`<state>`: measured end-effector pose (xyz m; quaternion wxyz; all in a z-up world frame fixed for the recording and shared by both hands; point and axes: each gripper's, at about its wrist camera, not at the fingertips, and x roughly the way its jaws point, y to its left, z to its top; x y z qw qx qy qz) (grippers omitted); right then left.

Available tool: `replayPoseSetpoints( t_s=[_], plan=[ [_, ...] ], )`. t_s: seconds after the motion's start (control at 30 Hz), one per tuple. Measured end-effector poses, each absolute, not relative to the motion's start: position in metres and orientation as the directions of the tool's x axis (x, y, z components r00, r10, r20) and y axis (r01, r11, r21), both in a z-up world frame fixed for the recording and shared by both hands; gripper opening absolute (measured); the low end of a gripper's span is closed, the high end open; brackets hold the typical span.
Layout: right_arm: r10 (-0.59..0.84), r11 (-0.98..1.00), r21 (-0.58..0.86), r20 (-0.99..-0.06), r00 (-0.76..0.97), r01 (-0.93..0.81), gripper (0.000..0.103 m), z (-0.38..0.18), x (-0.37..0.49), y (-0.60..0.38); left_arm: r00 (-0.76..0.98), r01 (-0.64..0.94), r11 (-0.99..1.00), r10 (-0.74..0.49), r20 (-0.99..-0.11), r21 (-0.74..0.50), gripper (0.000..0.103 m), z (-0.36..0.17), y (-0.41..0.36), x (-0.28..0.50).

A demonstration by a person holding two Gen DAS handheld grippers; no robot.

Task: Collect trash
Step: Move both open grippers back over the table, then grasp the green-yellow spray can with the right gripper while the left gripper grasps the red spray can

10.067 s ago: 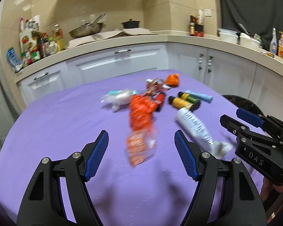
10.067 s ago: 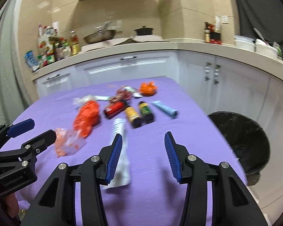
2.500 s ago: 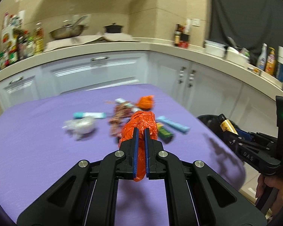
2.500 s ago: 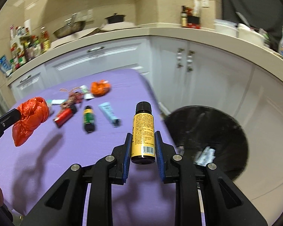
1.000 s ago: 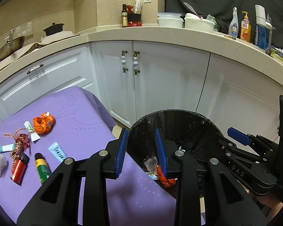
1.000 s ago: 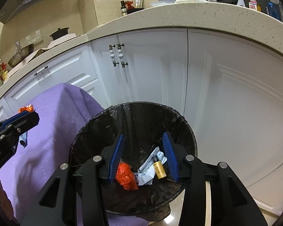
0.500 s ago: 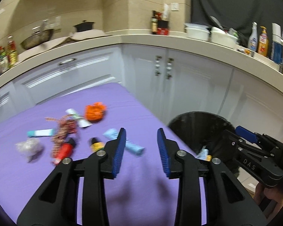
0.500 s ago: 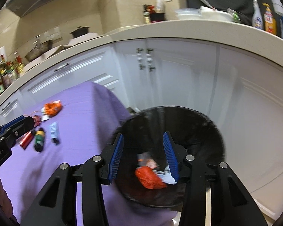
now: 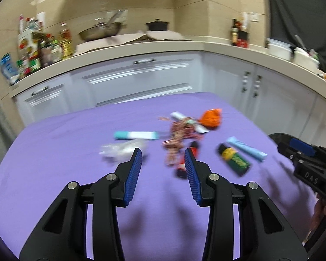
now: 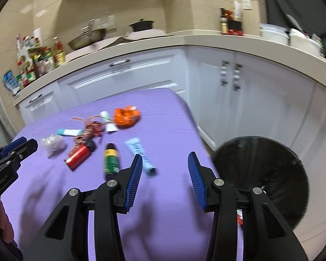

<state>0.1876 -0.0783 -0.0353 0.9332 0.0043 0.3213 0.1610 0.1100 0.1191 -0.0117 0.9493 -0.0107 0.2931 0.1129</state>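
Observation:
Trash lies on the purple table [image 9: 54,152]: a clear crumpled bag [image 9: 121,150], a teal tube [image 9: 135,135], a red-white string tangle [image 9: 178,134], a red lighter [image 9: 184,163], a green bottle [image 9: 234,159], a light blue tube [image 9: 246,149] and an orange wrapper [image 9: 210,118]. My left gripper [image 9: 163,169] is open and empty above the table, just short of the string and lighter. My right gripper [image 10: 164,177] is open and empty near the table's right edge, close to the green bottle [image 10: 112,159] and blue tube [image 10: 140,154]. The black bin [image 10: 260,178] stands to the right.
White cabinets and a counter [image 9: 141,50] with bottles, a pan and a pot run behind the table. The right gripper shows at the right edge of the left wrist view [image 9: 310,165]. The left gripper shows at the left of the right wrist view [image 10: 8,158].
Both grippers have swung back from the bin toward the table. The left one now faces the trash pile. Both stay open and empty.

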Motion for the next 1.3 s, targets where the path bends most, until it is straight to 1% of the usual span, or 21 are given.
replayPoseSetpoints(
  t_s=[0.2,0.37,0.5,0.53,0.57,0.6,0.8,0.87,0.93,1.0,1.3],
  plan=[
    [0.328,0.933,0.097,-0.620,0.712,-0.346,0.044,-0.040,0.194,-0.044,0.767,-0.308,0.950,0.276,-0.580,0.044,0.041,-0.021,0.166,0.098],
    [0.333,0.927,0.092,-0.648,0.686,-0.363,0.044,-0.047,0.200,-0.024,0.745,-0.350,0.936,0.302,-0.595,0.037,0.041,-0.027,0.192,0.094],
    [0.328,0.925,0.087,-0.674,0.662,-0.370,0.044,-0.053,0.206,-0.014,0.733,-0.366,0.930,0.306,-0.608,0.028,0.041,-0.031,0.205,0.095],
    [0.328,0.924,0.090,-0.682,0.653,-0.370,0.044,-0.054,0.209,-0.012,0.730,-0.367,0.930,0.304,-0.611,0.024,0.043,-0.032,0.208,0.096],
    [0.329,0.924,0.094,-0.687,0.648,-0.370,0.044,-0.055,0.210,-0.010,0.728,-0.369,0.929,0.303,-0.615,0.021,0.049,-0.033,0.211,0.096],
    [0.331,0.924,0.100,-0.693,0.640,-0.369,0.044,-0.056,0.212,-0.009,0.728,-0.371,0.929,0.303,-0.615,0.020,0.050,-0.034,0.212,0.096],
    [0.311,0.924,0.085,-0.735,0.603,-0.373,0.044,-0.064,0.219,-0.001,0.726,-0.360,0.933,0.284,-0.627,0.006,0.050,-0.037,0.217,0.100],
    [0.304,0.924,0.080,-0.746,0.593,-0.374,0.041,-0.066,0.220,0.001,0.727,-0.356,0.934,0.279,-0.628,0.002,0.050,-0.038,0.218,0.101],
    [0.303,0.923,0.079,-0.753,0.585,-0.376,0.030,-0.067,0.220,0.001,0.729,-0.350,0.937,0.270,-0.630,-0.004,0.050,-0.038,0.217,0.103],
    [0.303,0.922,0.081,-0.760,0.575,-0.380,0.026,-0.068,0.221,0.002,0.730,-0.344,0.939,0.262,-0.631,-0.008,0.050,-0.039,0.216,0.104],
    [0.307,0.926,0.078,-0.725,0.616,-0.370,0.025,-0.059,0.215,-0.005,0.744,-0.302,0.953,0.221,-0.630,-0.022,0.050,-0.038,0.197,0.110]
  ],
)
